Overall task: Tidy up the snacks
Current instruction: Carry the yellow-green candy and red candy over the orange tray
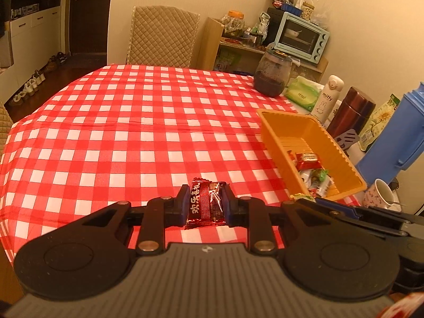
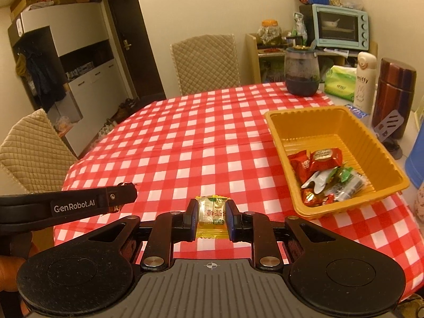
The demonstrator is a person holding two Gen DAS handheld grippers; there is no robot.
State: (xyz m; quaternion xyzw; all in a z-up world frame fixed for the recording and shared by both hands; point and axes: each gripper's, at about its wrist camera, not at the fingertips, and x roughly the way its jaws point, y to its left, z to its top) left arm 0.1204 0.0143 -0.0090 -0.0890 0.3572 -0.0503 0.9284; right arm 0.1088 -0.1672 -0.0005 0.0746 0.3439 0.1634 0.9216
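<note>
A dark red snack (image 1: 208,202) was gripped in the left tongs (image 1: 206,206), a yellow-green one (image 2: 212,212) in the right tongs (image 2: 212,216), above the desk (image 2: 185,145). The orange tray (image 2: 376,143), holding snacks, was seen at right, nearer the right tongs.

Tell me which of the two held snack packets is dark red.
The dark red packet with white characters, clamped in the left gripper. The right gripper holds a clear-and-yellow packet instead.

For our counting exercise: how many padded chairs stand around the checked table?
2: one chair at the table's far end, one chair at its left side. Others may be out of view.
</note>
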